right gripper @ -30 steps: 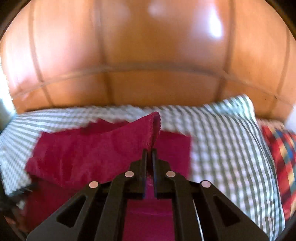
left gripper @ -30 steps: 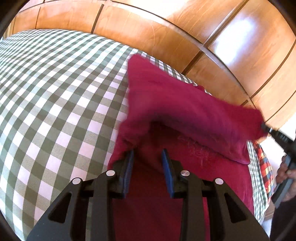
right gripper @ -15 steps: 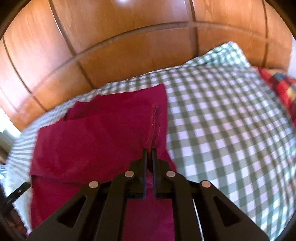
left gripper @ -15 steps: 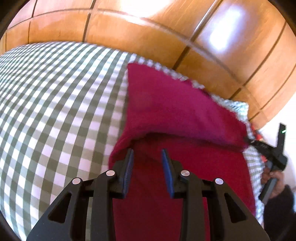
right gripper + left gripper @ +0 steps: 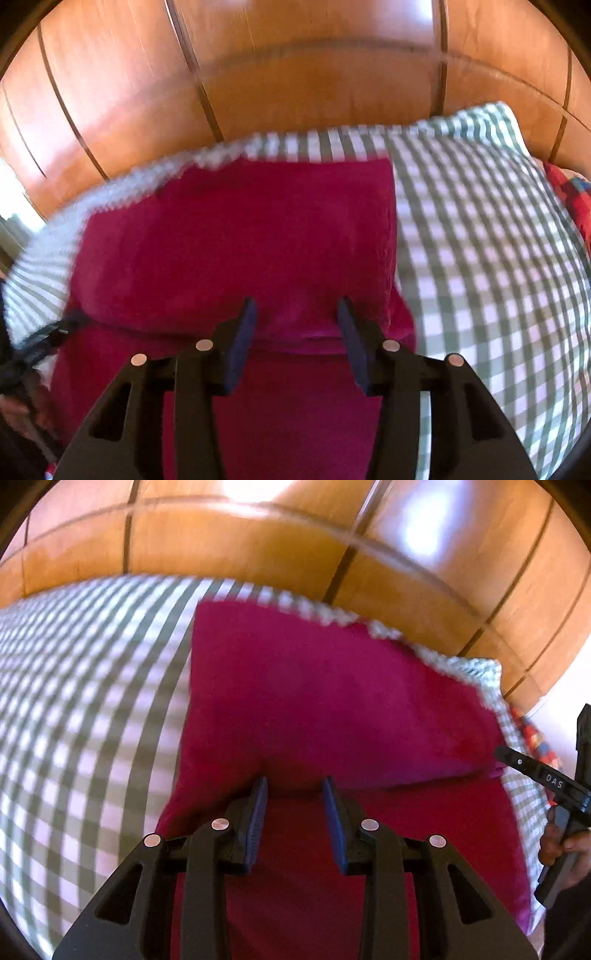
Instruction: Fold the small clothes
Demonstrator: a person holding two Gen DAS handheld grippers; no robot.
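A crimson cloth (image 5: 332, 709) lies on the green-and-white checked cover (image 5: 85, 701), its far part folded over the near part. My left gripper (image 5: 293, 784) is open just above the near fold edge, holding nothing. In the right wrist view the same cloth (image 5: 240, 251) lies flat with its folded edge across the middle. My right gripper (image 5: 295, 306) is open over that edge, empty. The right gripper's black tip (image 5: 535, 771) shows at the cloth's right corner in the left wrist view.
A glossy wooden panelled wall (image 5: 258, 535) stands right behind the checked cover (image 5: 480, 258). A red plaid fabric (image 5: 569, 195) lies at the far right edge. The person's hand (image 5: 561, 845) holds the right tool.
The right gripper has opened and let go of the cloth's edge, which now lies folded flat. The left gripper stayed open. Both tools moved in toward the wall.
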